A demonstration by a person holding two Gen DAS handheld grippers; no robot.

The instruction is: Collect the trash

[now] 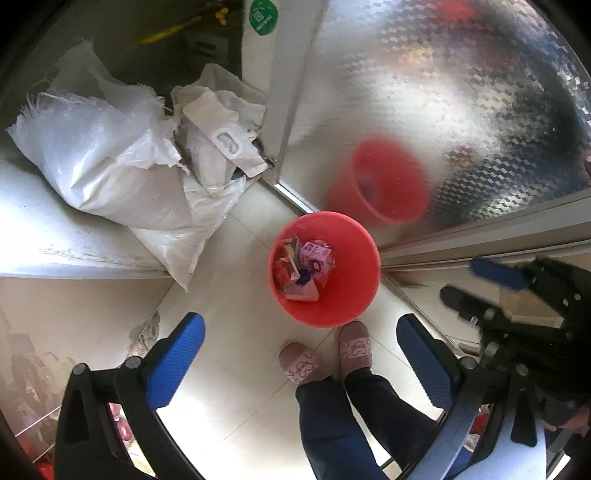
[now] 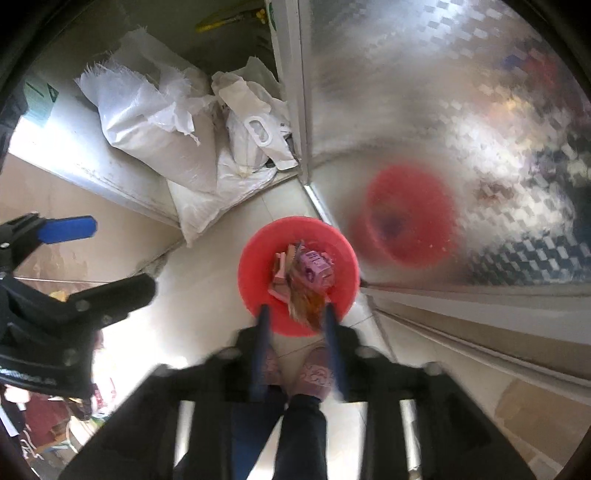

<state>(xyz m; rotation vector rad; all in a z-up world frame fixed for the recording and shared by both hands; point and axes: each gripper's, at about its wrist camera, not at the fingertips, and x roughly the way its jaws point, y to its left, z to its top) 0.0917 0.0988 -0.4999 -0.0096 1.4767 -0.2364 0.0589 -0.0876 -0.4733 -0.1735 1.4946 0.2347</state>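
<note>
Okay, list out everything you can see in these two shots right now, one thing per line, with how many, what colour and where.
bin: one, red, on the pale tiled floor by the shiny patterned door, which mirrors it.
trash: several pieces, pink, red and blue, lying inside the bin.
wrapper: one, orange-brown, blurred, between the right tongs' fingers above the bin's near rim; whether the pads press it I cannot tell.
sacks: a few, white, piled in the corner behind the bin.
sticker: one, green, on the white frame at the top.
slippers: two, pink, on the person's feet just before the bin.
trousers: dark blue, the person's legs.
left tongs: black with blue pads, wide open, empty.
right tongs: black with blue pads, partly open.
</note>
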